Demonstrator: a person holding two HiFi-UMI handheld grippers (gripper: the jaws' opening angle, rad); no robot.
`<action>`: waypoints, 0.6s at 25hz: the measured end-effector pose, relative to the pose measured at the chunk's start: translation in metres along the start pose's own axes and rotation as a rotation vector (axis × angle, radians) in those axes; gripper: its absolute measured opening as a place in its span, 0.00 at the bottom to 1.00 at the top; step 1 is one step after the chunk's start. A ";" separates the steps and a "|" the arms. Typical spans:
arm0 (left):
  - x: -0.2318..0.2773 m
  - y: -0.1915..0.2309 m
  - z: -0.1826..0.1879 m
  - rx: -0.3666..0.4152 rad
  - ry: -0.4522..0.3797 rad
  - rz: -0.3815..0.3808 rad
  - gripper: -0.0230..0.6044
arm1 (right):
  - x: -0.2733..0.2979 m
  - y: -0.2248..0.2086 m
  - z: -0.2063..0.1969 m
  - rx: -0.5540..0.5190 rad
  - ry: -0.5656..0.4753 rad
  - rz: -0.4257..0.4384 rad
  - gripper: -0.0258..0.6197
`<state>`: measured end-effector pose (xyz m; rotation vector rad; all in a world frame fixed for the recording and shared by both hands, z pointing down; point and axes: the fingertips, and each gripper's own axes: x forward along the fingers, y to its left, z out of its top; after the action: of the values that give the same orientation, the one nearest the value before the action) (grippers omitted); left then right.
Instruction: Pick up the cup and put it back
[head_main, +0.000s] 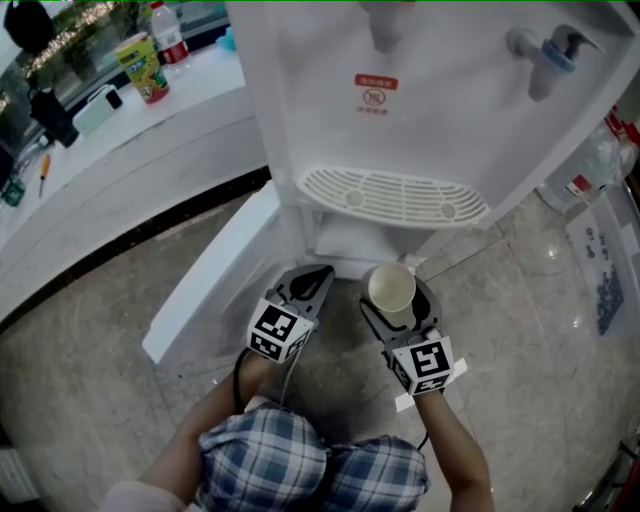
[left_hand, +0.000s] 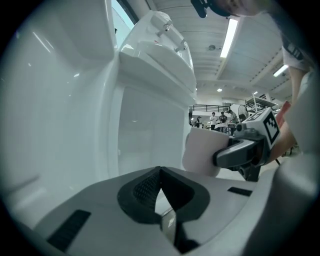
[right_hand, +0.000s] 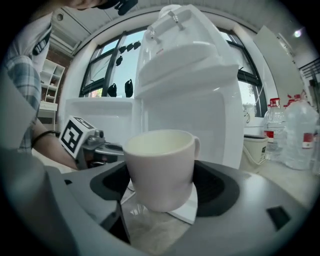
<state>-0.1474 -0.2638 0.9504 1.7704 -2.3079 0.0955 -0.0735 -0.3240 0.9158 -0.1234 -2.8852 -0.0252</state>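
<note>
Right gripper (right_hand: 162, 195) jaws clamped wide on the white cup (right_hand: 159, 160), upright & off the floor (head_main: 100, 400) in front of the water dispenser (head_main: 440, 100), left gripper (left_hand: 160, 172) jaws pinched together, empty, alongside.

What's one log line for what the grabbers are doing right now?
right gripper: shut on cup | cup: mouth up, in air before water dispenser | left gripper: shut, empty

- Pale marble floor (head_main: 560, 400); a white water dispenser (head_main: 420, 120) stands on it; a clear water jug (head_main: 585, 175) sits just beside the dispenser's right side
- White counter (head_main: 130, 150) at left; on it a green-yellow carton (head_main: 143, 68), a red-labelled bottle (head_main: 168, 35) and a pale flat case (head_main: 95, 108)
</note>
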 end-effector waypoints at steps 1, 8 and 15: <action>0.000 -0.001 0.000 0.001 0.000 -0.001 0.08 | -0.009 0.003 0.003 0.010 -0.011 0.002 0.67; 0.003 -0.005 0.001 0.010 -0.001 -0.007 0.08 | -0.042 0.011 -0.005 -0.008 -0.003 0.000 0.67; 0.002 -0.002 0.001 0.011 -0.001 0.001 0.08 | -0.026 0.005 -0.003 0.009 -0.009 -0.013 0.67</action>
<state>-0.1466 -0.2662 0.9495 1.7748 -2.3139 0.1072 -0.0473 -0.3215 0.9117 -0.1029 -2.8944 -0.0145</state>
